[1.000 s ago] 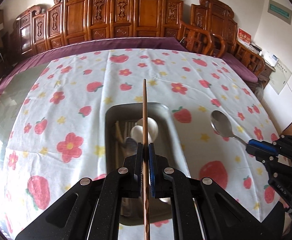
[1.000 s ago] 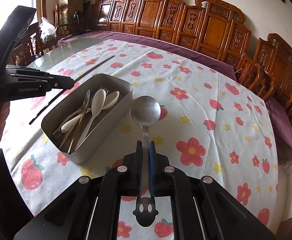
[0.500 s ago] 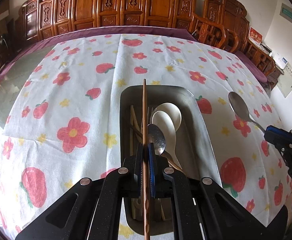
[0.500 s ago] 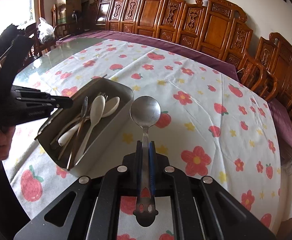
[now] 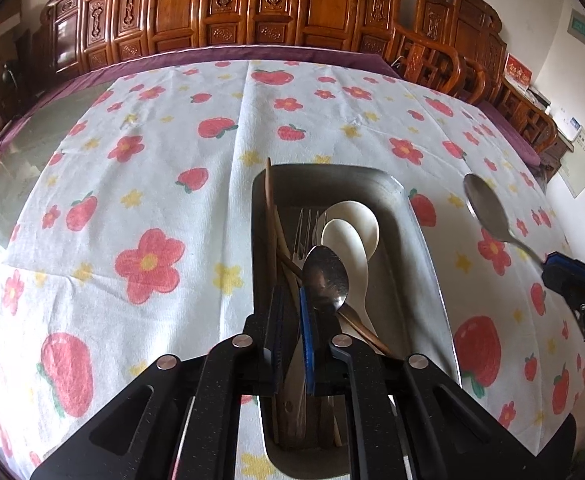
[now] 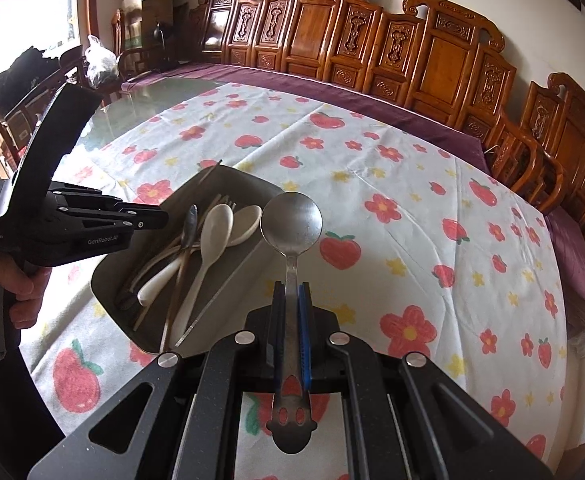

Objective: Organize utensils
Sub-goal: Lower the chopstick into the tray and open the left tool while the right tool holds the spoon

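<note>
A grey metal tray [image 5: 420, 240] [image 6: 110, 280] on the flowered cloth holds two white spoons [image 5: 356, 236] [image 6: 212, 228], a metal spoon [image 5: 326, 272], a fork and wooden chopsticks. A chopstick [image 5: 269, 208] lies along the tray's left wall. My left gripper [image 5: 290, 300] [image 6: 160, 218] hovers over the tray's near end, its fingers slightly apart and empty. My right gripper [image 6: 291, 296] [image 5: 552, 268] is shut on a metal spoon [image 6: 291, 220] [image 5: 486, 210], held in the air just right of the tray.
A white cloth [image 5: 152, 184] with strawberries and flowers covers a glass-topped table. Carved wooden chairs [image 6: 412, 44] line the far side and right. A hand [image 6: 8, 292] holds the left gripper at the table's near left.
The left gripper has let go of the chopstick, which now lies in the tray against its left wall. The left gripper moved lower over the tray. The right gripper holds its spoon steady.
</note>
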`<state>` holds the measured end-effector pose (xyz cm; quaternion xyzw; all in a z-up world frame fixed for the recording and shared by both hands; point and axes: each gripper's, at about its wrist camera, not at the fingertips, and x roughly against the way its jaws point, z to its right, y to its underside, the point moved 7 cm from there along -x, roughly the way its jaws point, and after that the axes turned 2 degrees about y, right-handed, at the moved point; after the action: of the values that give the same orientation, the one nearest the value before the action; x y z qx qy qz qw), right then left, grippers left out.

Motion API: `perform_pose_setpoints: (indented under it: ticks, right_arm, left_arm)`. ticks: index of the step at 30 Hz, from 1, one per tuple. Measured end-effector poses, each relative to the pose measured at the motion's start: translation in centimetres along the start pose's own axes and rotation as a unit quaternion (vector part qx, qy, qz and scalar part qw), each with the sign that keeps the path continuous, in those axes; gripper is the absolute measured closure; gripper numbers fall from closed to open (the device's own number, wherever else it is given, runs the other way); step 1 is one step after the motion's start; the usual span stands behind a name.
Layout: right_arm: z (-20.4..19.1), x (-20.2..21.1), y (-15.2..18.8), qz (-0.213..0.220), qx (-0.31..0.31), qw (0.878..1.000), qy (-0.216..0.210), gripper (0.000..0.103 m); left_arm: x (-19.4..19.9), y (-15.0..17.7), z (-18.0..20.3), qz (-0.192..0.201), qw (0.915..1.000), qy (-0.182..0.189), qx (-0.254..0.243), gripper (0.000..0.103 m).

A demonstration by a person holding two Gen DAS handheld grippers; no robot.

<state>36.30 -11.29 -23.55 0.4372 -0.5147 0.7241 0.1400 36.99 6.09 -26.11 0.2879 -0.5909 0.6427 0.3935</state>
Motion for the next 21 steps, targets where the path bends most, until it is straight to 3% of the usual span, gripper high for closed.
perform_pose_setpoints:
  ticks: [21]
  right_arm:
    - [-6.8,-2.8,-4.2,-0.008,-0.026,0.998,-0.058,0.095]
  left_arm:
    - [6.2,-1.3,-4.0,0.052,0.9986,0.001,0.000,0.090]
